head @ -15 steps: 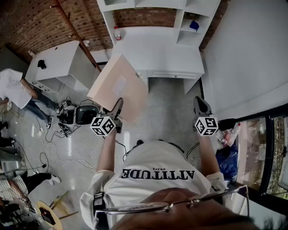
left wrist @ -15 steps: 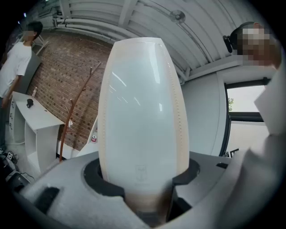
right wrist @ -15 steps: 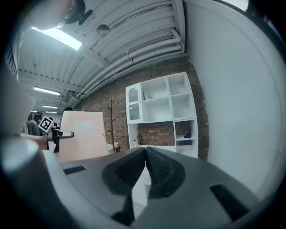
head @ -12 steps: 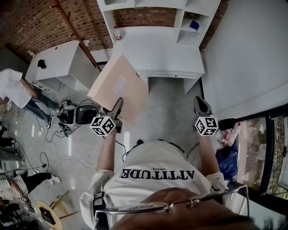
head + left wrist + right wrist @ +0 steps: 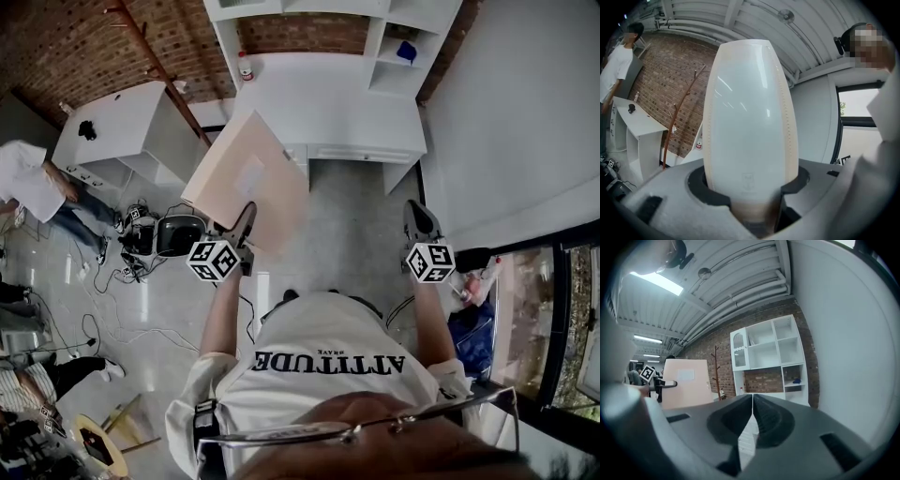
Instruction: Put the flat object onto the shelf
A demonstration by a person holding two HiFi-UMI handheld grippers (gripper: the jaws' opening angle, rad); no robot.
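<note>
Flat object is clamped upright in my left gripper, well short of the white shelf; my right gripper is clenched empty.

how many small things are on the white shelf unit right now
2: a red-capped bottle at the left of the desktop of the shelf unit, and a blue thing in a right-hand cubby. More may be hidden in shelves cut off from view.

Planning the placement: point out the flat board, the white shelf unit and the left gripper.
flat board (image 5: 246,173), head view, middle of its pale face.
white shelf unit (image 5: 763,355), right gripper view, back of its middle compartment.
left gripper (image 5: 244,225), head view, jaw tips clamped on the board's near edge.
</note>
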